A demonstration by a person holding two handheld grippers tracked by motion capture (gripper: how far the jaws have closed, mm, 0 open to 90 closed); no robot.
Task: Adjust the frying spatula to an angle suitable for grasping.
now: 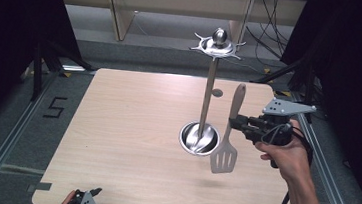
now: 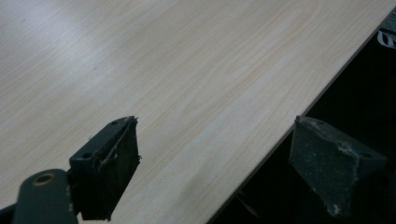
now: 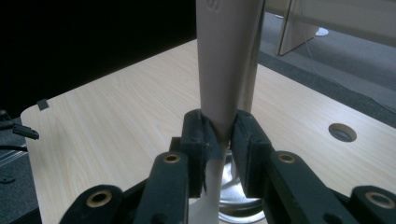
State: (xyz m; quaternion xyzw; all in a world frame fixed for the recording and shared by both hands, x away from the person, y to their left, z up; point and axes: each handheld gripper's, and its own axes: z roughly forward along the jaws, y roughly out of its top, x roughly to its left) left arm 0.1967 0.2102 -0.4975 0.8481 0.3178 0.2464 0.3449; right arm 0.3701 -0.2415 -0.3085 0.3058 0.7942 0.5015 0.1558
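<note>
1. On the light wooden table [image 1: 130,142] stands a metal utensil stand [image 1: 210,84]: a round shiny base [image 1: 199,138] shaped like a shallow bowl, a thin upright pole, and at the top a round plate with small hooks and a ball knob [image 1: 219,36].
2. The bowl-shaped base holds nothing except the foot of the pole. No utensil hangs on the hooks.
3. The spatula [image 1: 229,137] is in the air, just to the right of the stand's base, above the table. It has a pale beige handle pointing up and away, and a slotted flat blade [image 1: 223,159] pointing down, toward the near side.
4. The right gripper [image 1: 237,122] is closed tight on the spatula's handle, about the middle of its length. In the right gripper view both black pads [image 3: 198,140] press the handle [image 3: 224,70] from two sides.
5. The right hand [image 1: 287,155] holds this gripper from the right side of the table.
6. The left gripper [image 1: 84,200] is at the near edge of the table, at the left. In the left gripper view its jaws stand wide apart with nothing between them; one is over the table [image 2: 187,70], the other beyond its edge.
7. Writing: a black mark like the digit "5" [image 1: 55,107] is on the floor left of the table. Near the handle's top there is a small embossed mark [image 3: 213,3]; I cannot read it.
8. A round hole [image 3: 342,132] is in the table top beyond the stand.
</note>
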